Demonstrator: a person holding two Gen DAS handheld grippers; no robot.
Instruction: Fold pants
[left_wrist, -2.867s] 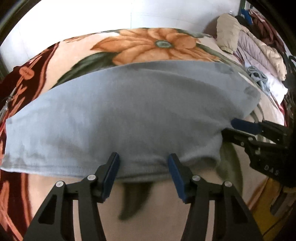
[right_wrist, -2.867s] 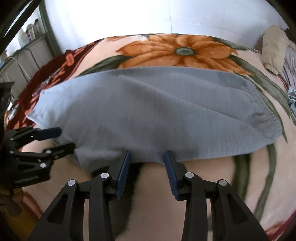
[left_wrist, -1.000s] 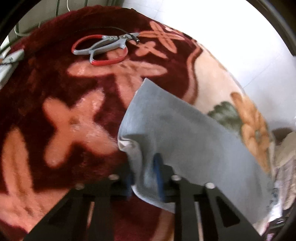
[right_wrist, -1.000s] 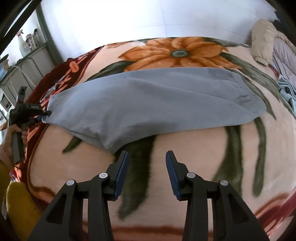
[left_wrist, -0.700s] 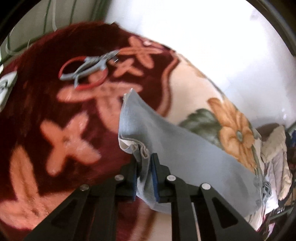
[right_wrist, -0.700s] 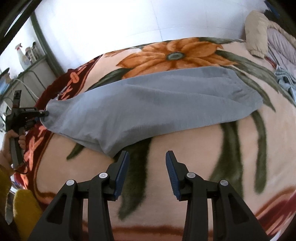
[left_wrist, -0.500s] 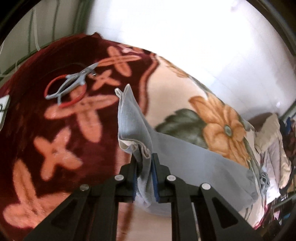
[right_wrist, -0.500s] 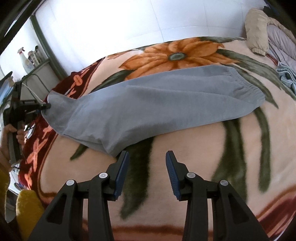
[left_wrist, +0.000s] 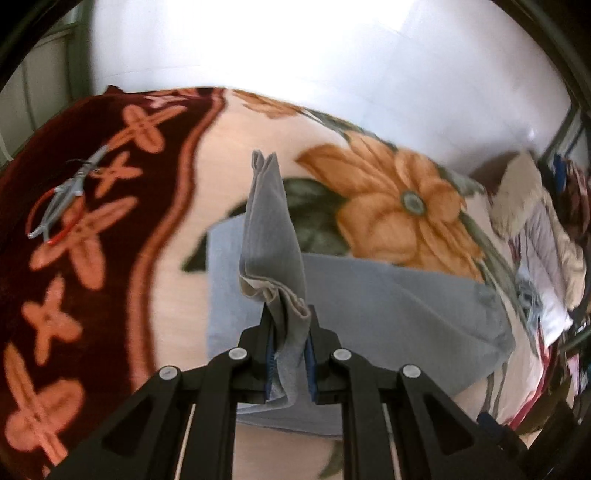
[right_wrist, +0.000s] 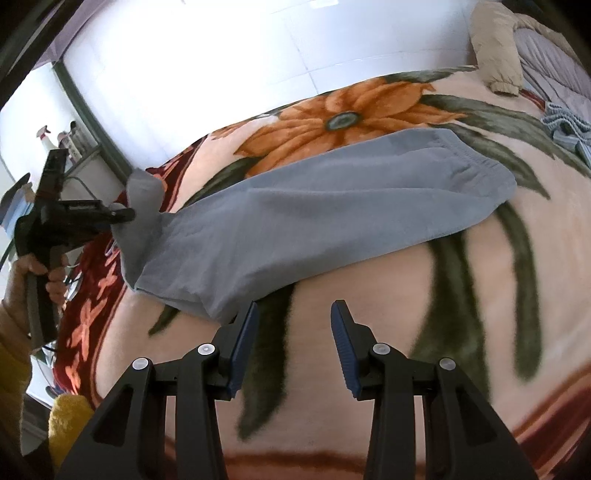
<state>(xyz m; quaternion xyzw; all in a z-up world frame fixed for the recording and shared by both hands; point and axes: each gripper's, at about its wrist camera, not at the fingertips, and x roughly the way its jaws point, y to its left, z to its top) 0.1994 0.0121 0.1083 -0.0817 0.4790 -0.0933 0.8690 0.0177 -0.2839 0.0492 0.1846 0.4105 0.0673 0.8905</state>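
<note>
Grey pants (right_wrist: 314, 221) lie folded lengthwise on a floral blanket (right_wrist: 498, 295), waistband at the far right. My left gripper (left_wrist: 290, 354) is shut on the pants' leg hem (left_wrist: 273, 236) and holds it lifted above the blanket; the raised cuff stands upright in front of its camera. In the right wrist view the left gripper (right_wrist: 122, 214) shows at the far left, holding the hem up. My right gripper (right_wrist: 293, 332) is open and empty, hovering over the blanket just in front of the pants' near edge.
Red-handled shears (left_wrist: 59, 206) lie on the dark red blanket border at the left. A pile of clothes (left_wrist: 535, 229) sits at the far right end of the bed. A white wall runs behind the bed, and a shelf with bottles (right_wrist: 70, 140) stands at the left.
My left gripper has shut on the leg hem, lifted it off the blanket and carried it rightward over the pants. My right gripper has backed off the pants, staying open.
</note>
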